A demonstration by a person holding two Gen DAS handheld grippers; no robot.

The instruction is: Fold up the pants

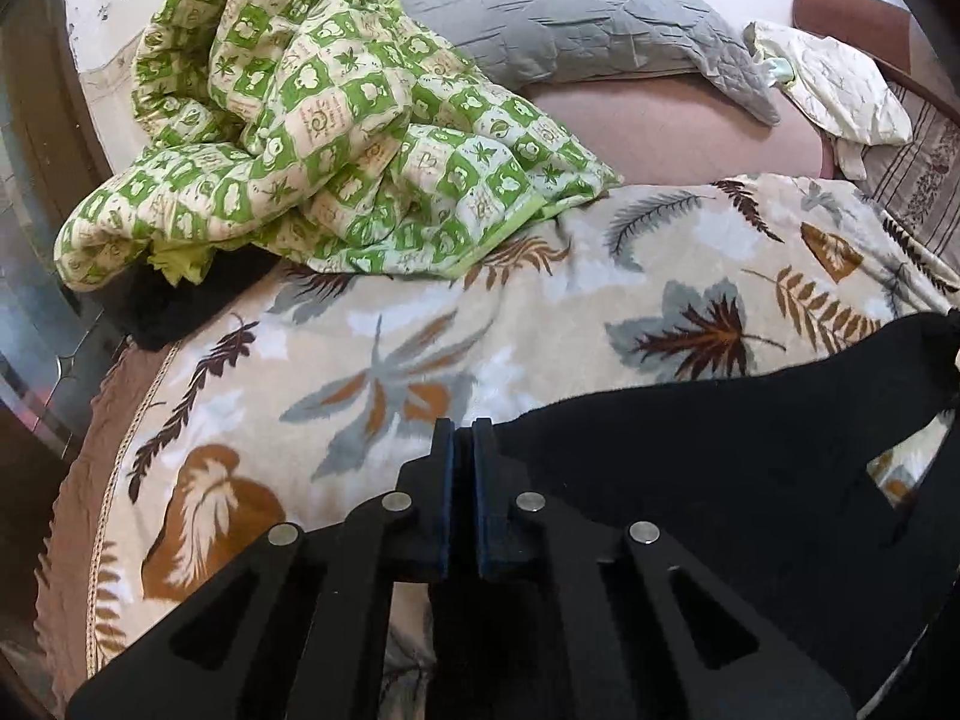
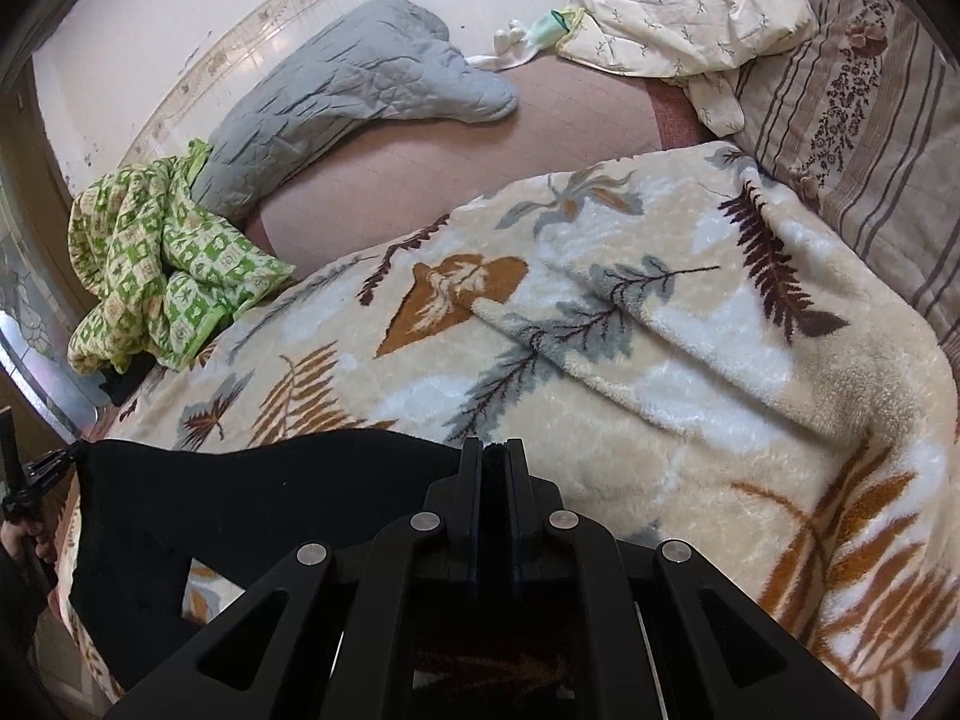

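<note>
- Pants [image 1: 720,468] first, since they're closest: black fabric stretched between the two claws, held up just above the bed.
- Left claw [image 1: 462,438] has its fingers pressed together on one end of the pants' top edge; a thin strip of dark cloth sits in the narrow slot between the blue-edged pads.
- Right claw [image 2: 493,456] is doing the same thing at the other end, fingers squeezed onto the black fabric with a sliver of it showing between them.
- In the right wrist view the pants [image 2: 210,498] run off to the left to where the other claw pinches the corner, with a bit of the person's hand [image 2: 27,540] visible at the frame edge.
- A triangular gap shows in the hanging cloth, and the blanket is visible through it, so that looks like the split between the legs.
- Under all that is a fuzzy cream blanket [image 1: 480,330] with brown, orange and grey leaf prints, covering the near part of the bed and rumpled into a fold on the right side.
- Further back on the left, a green-and-white checkered quilt [image 1: 312,120] is bunched in a heap, its edge lying over the leaf blanket. Something dark is tucked under it, can't tell what.
- Behind it lies a grey quilted cover [image 1: 570,18] on the bare pinkish mattress [image 1: 660,126].
- Far right: a cream pillow with small sprigs [image 2: 690,6], and a striped floral bedcover [image 2: 852,102] next to it.
- White wall [image 2: 150,12] at the very back.
</note>
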